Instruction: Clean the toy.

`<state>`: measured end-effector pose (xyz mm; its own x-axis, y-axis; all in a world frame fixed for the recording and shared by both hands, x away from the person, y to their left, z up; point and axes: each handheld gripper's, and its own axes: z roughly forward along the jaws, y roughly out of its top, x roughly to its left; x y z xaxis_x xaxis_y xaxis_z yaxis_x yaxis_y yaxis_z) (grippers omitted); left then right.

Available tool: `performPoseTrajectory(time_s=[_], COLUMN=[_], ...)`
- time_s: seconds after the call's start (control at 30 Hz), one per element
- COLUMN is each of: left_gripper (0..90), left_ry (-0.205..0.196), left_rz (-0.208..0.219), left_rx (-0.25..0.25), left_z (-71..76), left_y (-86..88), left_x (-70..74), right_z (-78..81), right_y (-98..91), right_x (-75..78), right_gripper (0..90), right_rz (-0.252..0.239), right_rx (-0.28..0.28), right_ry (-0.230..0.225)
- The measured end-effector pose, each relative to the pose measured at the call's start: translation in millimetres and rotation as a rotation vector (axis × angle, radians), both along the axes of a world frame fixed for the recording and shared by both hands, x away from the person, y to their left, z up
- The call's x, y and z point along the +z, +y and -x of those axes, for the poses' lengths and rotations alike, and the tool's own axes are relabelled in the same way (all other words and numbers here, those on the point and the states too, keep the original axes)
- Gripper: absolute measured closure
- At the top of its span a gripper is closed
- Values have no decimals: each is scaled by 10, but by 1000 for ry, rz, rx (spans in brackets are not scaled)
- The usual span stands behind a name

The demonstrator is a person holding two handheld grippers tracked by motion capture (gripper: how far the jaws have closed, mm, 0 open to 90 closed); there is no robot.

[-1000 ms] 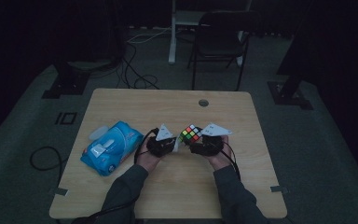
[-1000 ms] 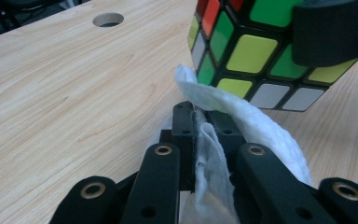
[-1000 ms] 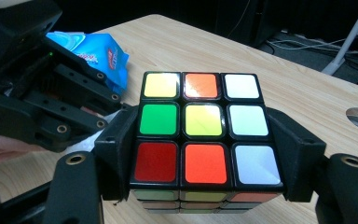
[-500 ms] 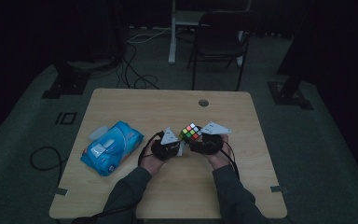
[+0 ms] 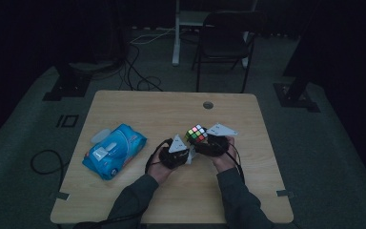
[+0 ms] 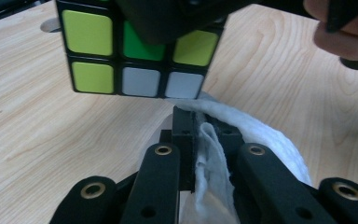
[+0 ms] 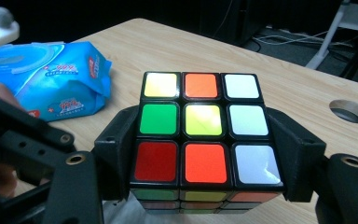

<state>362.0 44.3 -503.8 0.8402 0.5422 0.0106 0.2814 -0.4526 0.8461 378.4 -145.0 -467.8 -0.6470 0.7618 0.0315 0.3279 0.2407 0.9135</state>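
A scrambled colour cube point(image 7: 204, 126) sits clamped between the black jaws of my right gripper point(image 7: 207, 151), which is shut on its two sides. In the high view the cube point(image 5: 196, 134) is held just above the table, mid-right, with my right gripper point(image 5: 201, 141) behind it. My left gripper point(image 6: 205, 126) is shut on a crumpled white wipe point(image 6: 261, 140). The wipe's top touches the lower edge of the cube point(image 6: 140, 60). From above, my left gripper point(image 5: 183, 150) is close to the cube's left. Part of its black frame point(image 7: 28, 140) shows beside the cube.
A blue pack of wet wipes point(image 5: 113, 150) lies on the wooden table point(image 5: 138, 109) at the left, also seen as the blue pack point(image 7: 51, 84). A round cable hole point(image 5: 208, 104) is near the far edge. A dark chair point(image 5: 224, 38) and cables stand beyond the table.
My left gripper with the wipe has moved right, closer to the cube. The right gripper and cube have stayed in place.
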Motion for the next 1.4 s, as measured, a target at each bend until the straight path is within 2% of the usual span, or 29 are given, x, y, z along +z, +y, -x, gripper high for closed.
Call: performPoseTrajectory(time_s=[0.13,0.27,0.57,0.9,1.4], left_gripper=[843,843,843,843,843], left_ry=[-4,-15,-27,-12,-29], left_rz=[14,35,44,35,51], left_rx=[-20,-27,-23,-15,-25], left_z=[36,50,60,46,51], left_y=[-37,-70,-79,-82,-105], left_x=[26,77,93,28,105], right_z=[-11,-4,0,6,8], right_y=[-1,35,54,42,55], right_x=[4,-30,-36,-23,-35], right_gripper=[342,342,342,342,342], right_rz=[2,11,5,3,0], right_rx=[-15,-6,-8,-12,-10], right_ry=[5,11,16,12,18])
